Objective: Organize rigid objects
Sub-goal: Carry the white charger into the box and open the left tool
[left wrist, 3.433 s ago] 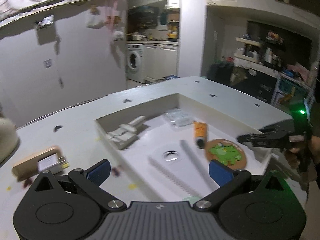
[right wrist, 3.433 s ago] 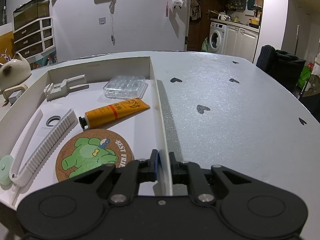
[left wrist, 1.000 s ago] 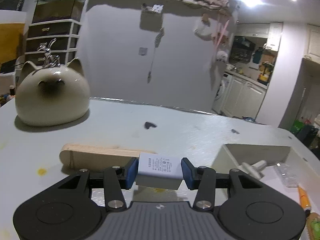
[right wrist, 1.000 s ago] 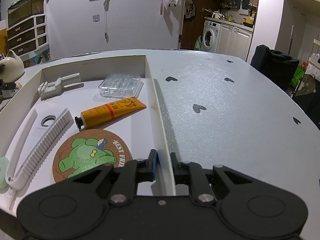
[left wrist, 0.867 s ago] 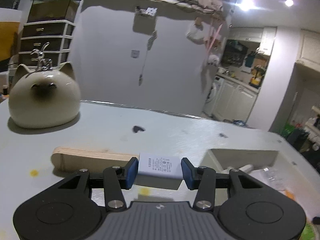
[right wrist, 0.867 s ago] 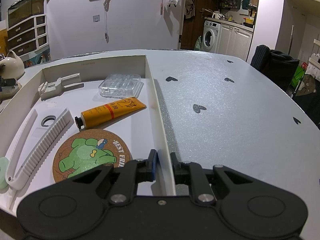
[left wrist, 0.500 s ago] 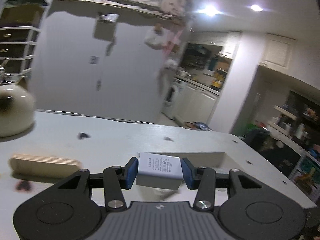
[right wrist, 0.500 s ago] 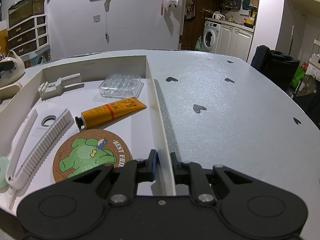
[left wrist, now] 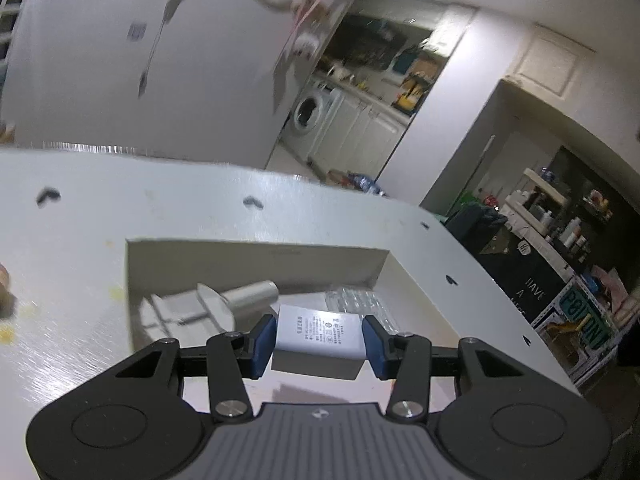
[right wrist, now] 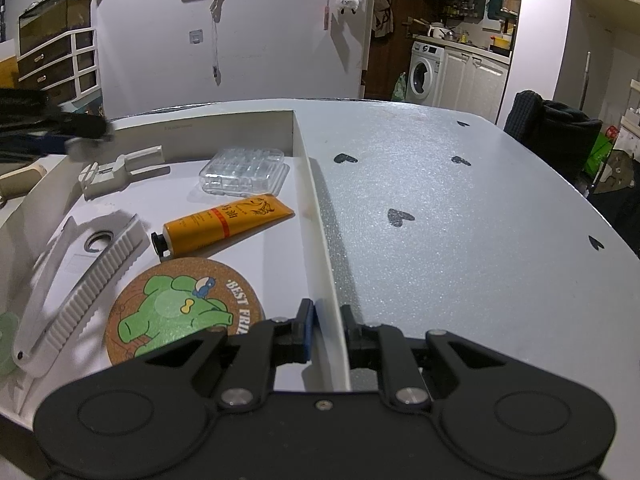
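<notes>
My left gripper is shut on a small white charger block and holds it above the white tray, near its left side. It shows blurred at the far left of the right wrist view. My right gripper is shut on the tray's right wall. In the tray lie a white clip tool, a clear plastic case, an orange tube, a white brush and a cork coaster with a green animal.
The tray sits on a white table with small dark heart marks. A wooden block lies on the table left of the tray. A black bag stands beyond the table's right edge. A kitchen with a washing machine is behind.
My left gripper closed on the charger block beside the wooden block, lifted it and swung right, over the tray. My right gripper has stayed clamped on the tray wall.
</notes>
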